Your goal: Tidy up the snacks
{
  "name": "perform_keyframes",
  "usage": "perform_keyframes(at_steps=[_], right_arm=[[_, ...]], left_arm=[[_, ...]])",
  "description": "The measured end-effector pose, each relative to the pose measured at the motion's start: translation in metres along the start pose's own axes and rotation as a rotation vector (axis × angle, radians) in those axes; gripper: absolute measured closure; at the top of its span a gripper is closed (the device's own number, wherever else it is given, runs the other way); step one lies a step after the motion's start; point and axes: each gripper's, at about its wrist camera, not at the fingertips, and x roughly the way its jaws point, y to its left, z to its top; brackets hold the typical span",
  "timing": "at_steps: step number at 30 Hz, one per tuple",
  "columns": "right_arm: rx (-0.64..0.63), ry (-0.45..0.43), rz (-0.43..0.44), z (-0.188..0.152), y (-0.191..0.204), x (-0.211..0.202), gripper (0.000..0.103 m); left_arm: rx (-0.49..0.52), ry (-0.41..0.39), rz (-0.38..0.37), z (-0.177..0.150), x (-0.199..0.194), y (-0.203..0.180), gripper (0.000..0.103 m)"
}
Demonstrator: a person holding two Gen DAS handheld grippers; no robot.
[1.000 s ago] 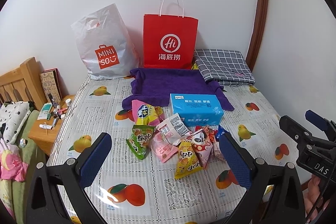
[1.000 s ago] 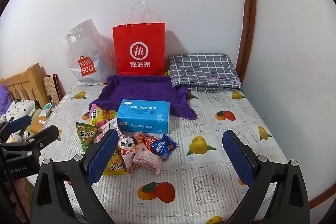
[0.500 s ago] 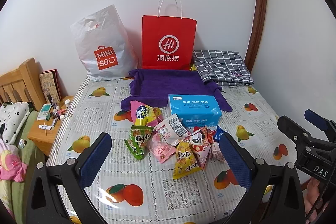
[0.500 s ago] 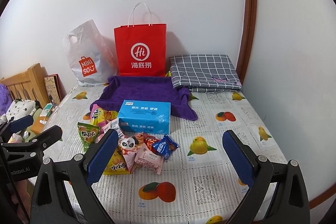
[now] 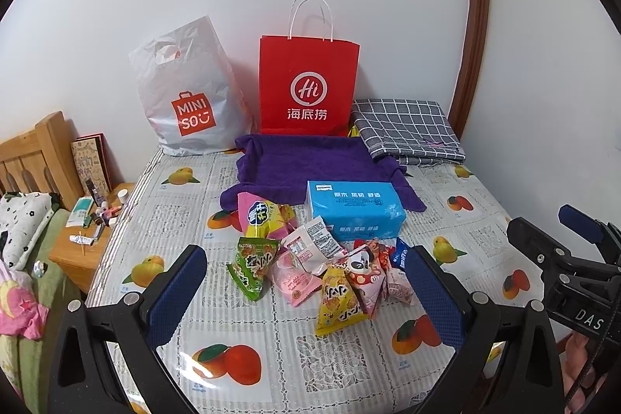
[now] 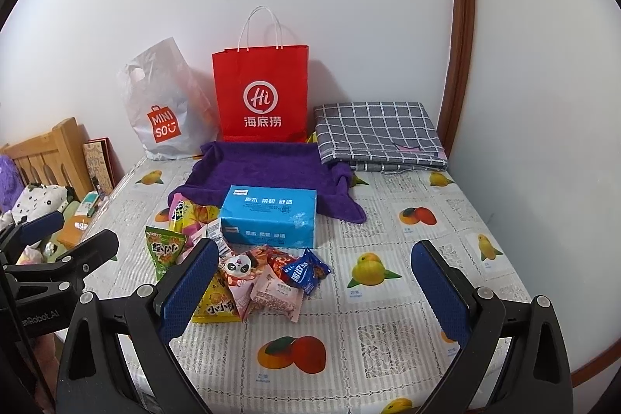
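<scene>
Well, both grippers gape wide, empty; blue tissue box (image 6: 268,220) crowds snack pile (image 6: 248,270) behind.

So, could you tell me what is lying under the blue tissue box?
The blue tissue box sits partly on the purple towel, its front edge over the fruit-print tablecloth. Snack packets crowd its front. Whatever lies directly beneath it is hidden.

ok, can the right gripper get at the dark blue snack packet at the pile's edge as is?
Probably yes: the dark blue snack packet lies on the pile's right edge, uncovered, and the right gripper has open jaws.
</scene>
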Motion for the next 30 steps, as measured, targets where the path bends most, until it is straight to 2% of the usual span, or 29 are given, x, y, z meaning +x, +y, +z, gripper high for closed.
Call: perform_keyframes(at_steps=[20, 25, 30], right_arm=[[-0.005, -0.009, 0.010, -0.002, 0.003, -0.001, 0.004], [-0.009, 0.006, -0.005, -0.005, 0.000, 0.010, 0.005], [0.007, 0.034, 0.015, -0.012, -0.010, 0.031, 0.005]], left_arm=[[0.000, -0.004, 0.008, 0.001, 0.001, 0.006, 0.001], [0.005, -0.002, 0.018, 0.001, 0.009, 0.009, 0.001], [0.002, 0.020, 0.034, -0.003, 0.028, 0.015, 0.001]])
